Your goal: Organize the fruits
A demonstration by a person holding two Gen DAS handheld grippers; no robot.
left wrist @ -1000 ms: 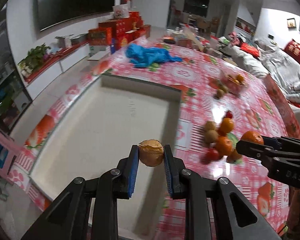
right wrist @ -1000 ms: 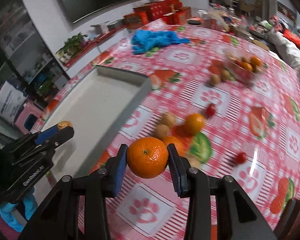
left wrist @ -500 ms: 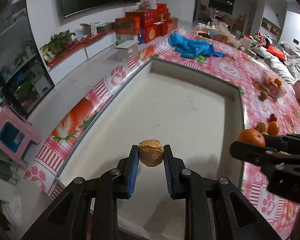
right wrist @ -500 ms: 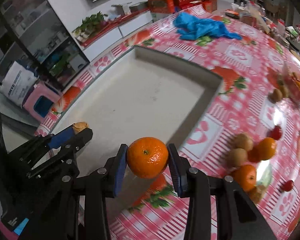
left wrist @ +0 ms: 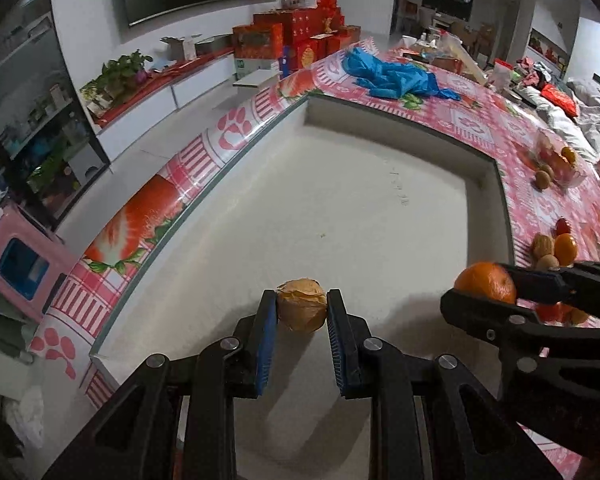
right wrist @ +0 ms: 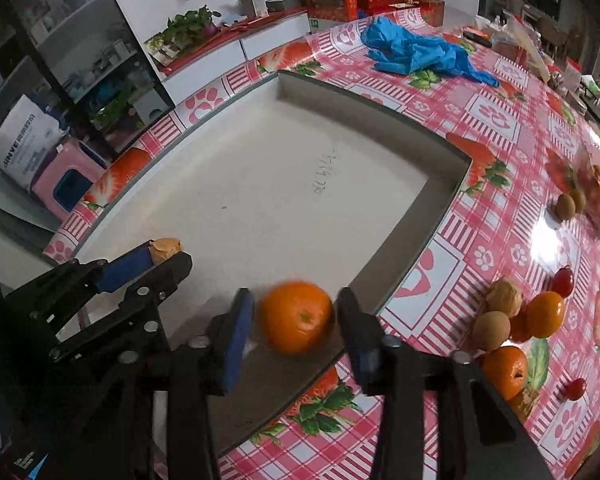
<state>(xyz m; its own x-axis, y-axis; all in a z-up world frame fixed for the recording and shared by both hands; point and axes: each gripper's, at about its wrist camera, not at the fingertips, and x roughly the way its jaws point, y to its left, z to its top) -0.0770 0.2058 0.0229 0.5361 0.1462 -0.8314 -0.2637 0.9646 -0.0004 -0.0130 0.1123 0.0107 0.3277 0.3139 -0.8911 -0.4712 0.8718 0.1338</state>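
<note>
Both grippers sit over the white tray (left wrist: 340, 208), the drop zone sunk into the pink checked tabletop (right wrist: 500, 128).

Left gripper (left wrist: 301, 322): fingers closed on a small tan walnut-like fruit (left wrist: 301, 310), pinched across its middle, clear of the tray floor. It hangs near the tray's close edge, likely so the drop lands inside the walls and can't roll onto the tabletop.

Right gripper (right wrist: 296, 326): fingers have just been opening. The orange (right wrist: 296, 316) is between them, but both blue pads stand visibly off the skin and the fruit is motion-blurred, so I read it as released and dropping. It's right above the tray's near wall, not mid-tray; my guess is it could clip the rim and bounce out toward the pile.

Remaining fruit on the tabletop, right of the tray: a cluster of oranges, brown walnut-like fruits and small red fruits (right wrist: 562, 280), packed close together, some touching. Further back, more fruit sits beside a clear container (right wrist: 596, 188); contents are too small to sort out.

Blue plastic bag (right wrist: 420, 54) lies beyond the tray's far corner, not in the way.

Judgement: early in the task, tray floor otherwise bare. Next for the left: open up and let its fruit drop.
</note>
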